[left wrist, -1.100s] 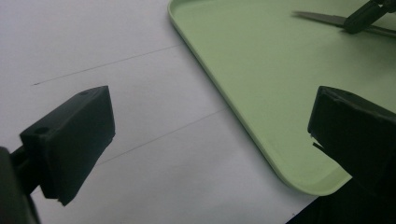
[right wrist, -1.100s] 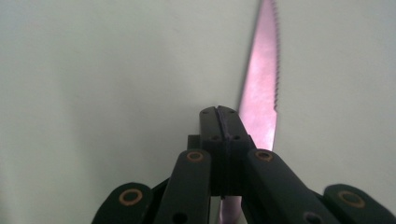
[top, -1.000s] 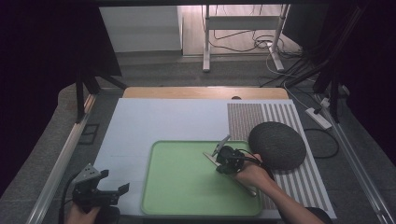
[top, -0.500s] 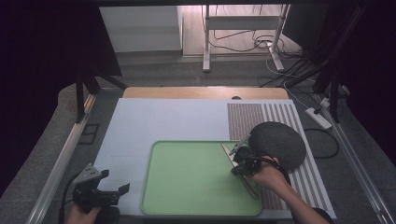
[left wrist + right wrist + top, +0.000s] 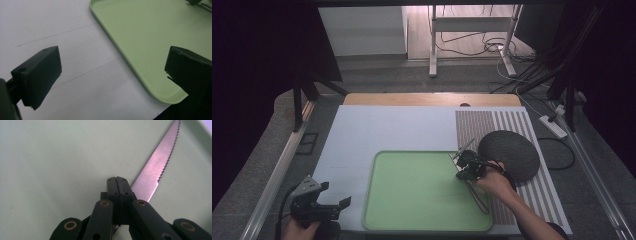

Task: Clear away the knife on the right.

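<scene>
The right gripper (image 5: 117, 180) is clamped on a serrated knife (image 5: 157, 167) low over the green tray (image 5: 377, 200), likely to lay it there, while the left gripper (image 5: 110, 72) waits wide beside the tray's corner.

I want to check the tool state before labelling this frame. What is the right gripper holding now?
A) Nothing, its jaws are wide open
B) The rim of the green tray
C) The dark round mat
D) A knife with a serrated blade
D: in the right gripper view, the right gripper has its jaws pressed together on a serrated knife above the green tray.
</scene>
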`<state>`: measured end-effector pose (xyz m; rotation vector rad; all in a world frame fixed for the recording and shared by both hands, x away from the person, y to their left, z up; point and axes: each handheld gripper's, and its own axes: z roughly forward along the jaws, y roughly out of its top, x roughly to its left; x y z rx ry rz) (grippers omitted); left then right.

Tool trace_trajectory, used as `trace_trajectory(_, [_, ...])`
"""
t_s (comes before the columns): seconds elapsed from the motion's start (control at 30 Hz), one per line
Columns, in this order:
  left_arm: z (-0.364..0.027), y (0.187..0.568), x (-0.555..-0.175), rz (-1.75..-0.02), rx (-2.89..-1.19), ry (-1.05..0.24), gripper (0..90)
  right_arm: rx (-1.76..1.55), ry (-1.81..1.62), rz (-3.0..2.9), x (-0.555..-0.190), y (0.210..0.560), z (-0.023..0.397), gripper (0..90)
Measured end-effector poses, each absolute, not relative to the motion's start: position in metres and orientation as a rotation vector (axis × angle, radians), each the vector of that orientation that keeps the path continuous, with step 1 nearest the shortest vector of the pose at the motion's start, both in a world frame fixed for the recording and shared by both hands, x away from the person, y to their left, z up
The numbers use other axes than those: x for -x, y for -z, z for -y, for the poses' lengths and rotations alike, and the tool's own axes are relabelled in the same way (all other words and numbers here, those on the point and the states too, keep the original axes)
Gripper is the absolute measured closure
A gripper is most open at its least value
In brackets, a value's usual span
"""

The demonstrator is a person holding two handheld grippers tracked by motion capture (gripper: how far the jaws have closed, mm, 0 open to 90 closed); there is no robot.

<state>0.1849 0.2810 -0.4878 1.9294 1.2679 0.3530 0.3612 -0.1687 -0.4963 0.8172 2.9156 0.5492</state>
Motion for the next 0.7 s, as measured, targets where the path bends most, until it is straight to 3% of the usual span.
trace_trajectory(0.3, [-0.280, 0.487, -0.184, -1.266, -1.936, -0.361, 1.7, -0.948, -0.550, -2.892, -0.356, 0.494, 0.208, 90.0])
trace_trajectory(0.53, [-0.280, 0.488, -0.185, -1.266, -1.932, -0.354, 1.7, -0.937, -0.568, -2.896, -0.356, 0.494, 0.210, 89.4])
trace_trajectory(0.57, [-0.280, 0.488, -0.185, -1.265, -1.932, -0.353, 1.7, -0.939, -0.590, -2.895, -0.356, 0.494, 0.211, 83.4])
trace_trajectory(0.7, [-0.280, 0.487, -0.185, -1.260, -1.937, -0.353, 1.9, -0.948, -0.685, -2.884, -0.354, 0.491, 0.211, 79.2])
